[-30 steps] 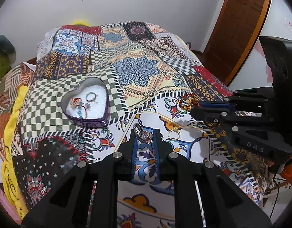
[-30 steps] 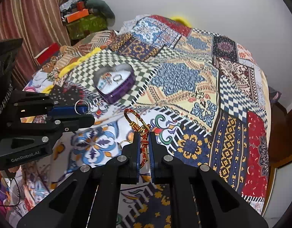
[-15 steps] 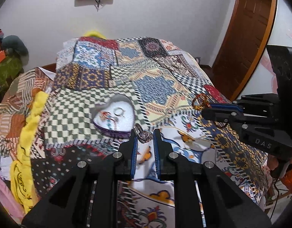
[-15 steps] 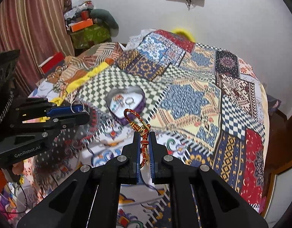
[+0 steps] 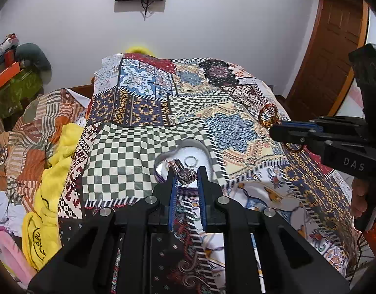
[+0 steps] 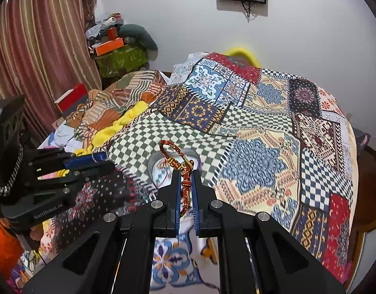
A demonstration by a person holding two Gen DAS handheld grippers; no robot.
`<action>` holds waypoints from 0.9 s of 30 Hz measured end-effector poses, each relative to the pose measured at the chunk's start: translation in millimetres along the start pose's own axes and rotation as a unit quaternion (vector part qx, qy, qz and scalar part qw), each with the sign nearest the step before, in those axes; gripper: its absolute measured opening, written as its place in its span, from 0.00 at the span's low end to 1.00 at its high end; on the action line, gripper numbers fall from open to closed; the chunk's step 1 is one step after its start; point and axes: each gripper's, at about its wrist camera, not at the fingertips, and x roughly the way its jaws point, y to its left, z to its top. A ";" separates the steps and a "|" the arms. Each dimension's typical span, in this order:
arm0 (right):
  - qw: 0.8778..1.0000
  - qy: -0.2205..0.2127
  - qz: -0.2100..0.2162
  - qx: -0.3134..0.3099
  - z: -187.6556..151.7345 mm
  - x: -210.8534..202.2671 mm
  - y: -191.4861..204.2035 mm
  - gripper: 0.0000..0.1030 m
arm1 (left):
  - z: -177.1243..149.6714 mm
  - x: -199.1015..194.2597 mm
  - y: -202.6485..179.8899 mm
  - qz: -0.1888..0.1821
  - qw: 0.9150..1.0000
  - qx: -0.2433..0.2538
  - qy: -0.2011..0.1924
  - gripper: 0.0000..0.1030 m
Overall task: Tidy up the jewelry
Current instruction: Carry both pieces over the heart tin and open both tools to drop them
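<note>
A heart-shaped tin (image 5: 202, 147) with a white lining lies on the patchwork bedspread and holds a small ring (image 5: 190, 161) and other jewelry. My left gripper (image 5: 187, 174) is shut on a silver ring (image 5: 186, 174), held just in front of the tin. My right gripper (image 6: 185, 178) is shut on a red and gold woven bracelet (image 6: 172, 155), whose loop sticks up above the tin (image 6: 154, 164). The right gripper also shows in the left wrist view (image 5: 277, 127), to the right of the tin, with the bracelet (image 5: 267, 115).
The patchwork bedspread (image 5: 224, 127) covers the bed. Yellow cloth (image 5: 55, 161) and striped fabric (image 5: 33, 134) are piled at the left. A wooden door (image 5: 334, 61) stands at the right. Boxes and clutter (image 6: 116, 54) sit by the curtain (image 6: 41, 44).
Both grippers have lifted and moved forward toward the heart tin, each still holding its piece. The tin now sits directly ahead of both fingertips.
</note>
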 end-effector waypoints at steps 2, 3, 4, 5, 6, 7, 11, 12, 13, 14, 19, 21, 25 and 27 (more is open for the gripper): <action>1.000 0.002 0.001 -0.002 4.4 7.2 0.4 0.07 | 2.2 6.6 4.9 0.001 1.000 -0.003 0.002 0.14; 1.000 0.003 0.002 -0.002 5.8 10.4 0.3 0.07 | 3.1 10.6 6.9 0.002 1.000 -0.003 0.003 0.14; 1.000 0.007 0.004 -0.002 7.3 16.4 0.9 0.07 | 3.6 13.9 8.1 0.003 1.000 -0.003 0.004 0.14; 1.000 0.011 0.006 -0.002 8.1 21.6 1.3 0.07 | 4.0 18.6 9.9 0.003 1.000 -0.004 0.006 0.14; 1.000 0.015 0.007 -0.002 9.0 26.0 1.5 0.07 | 4.2 23.9 11.7 0.002 1.000 -0.005 0.009 0.14; 1.000 0.020 0.008 -0.002 9.5 32.2 2.0 0.07 | 4.1 27.8 13.1 0.001 1.000 -0.007 0.011 0.14; 0.999 0.044 0.019 0.005 11.2 56.5 0.4 0.07 | 2.8 52.3 17.0 -0.004 0.999 -0.015 0.030 0.14; 0.998 0.051 0.022 0.007 12.1 62.8 -0.6 0.07 | 2.3 59.0 17.3 -0.006 0.999 -0.016 0.036 0.14; 0.998 0.057 0.023 0.009 12.4 68.0 -1.0 0.07 | 1.7 63.7 17.7 -0.007 0.999 -0.016 0.040 0.14; 0.998 0.064 0.024 0.011 12.7 74.3 -1.5 0.07 | 0.9 70.0 17.8 -0.007 0.999 -0.016 0.046 0.14; 0.994 0.105 0.037 0.017 14.3 100.2 -3.3 0.07 | -3.0 92.2 17.8 -0.007 0.998 -0.012 0.068 0.14; 0.992 0.117 0.040 0.020 15.1 108.6 -4.5 0.07 | -3.6 98.2 18.3 -0.006 0.997 -0.010 0.073 0.14; 0.990 0.133 0.043 0.025 15.3 121.1 -6.1 0.07 | -3.6 105.2 20.0 -0.003 0.997 -0.010 0.074 0.14; 0.989 0.137 0.045 0.022 14.3 125.5 -5.3 0.07 | -2.9 106.6 21.6 -0.003 0.997 -0.012 0.074 0.14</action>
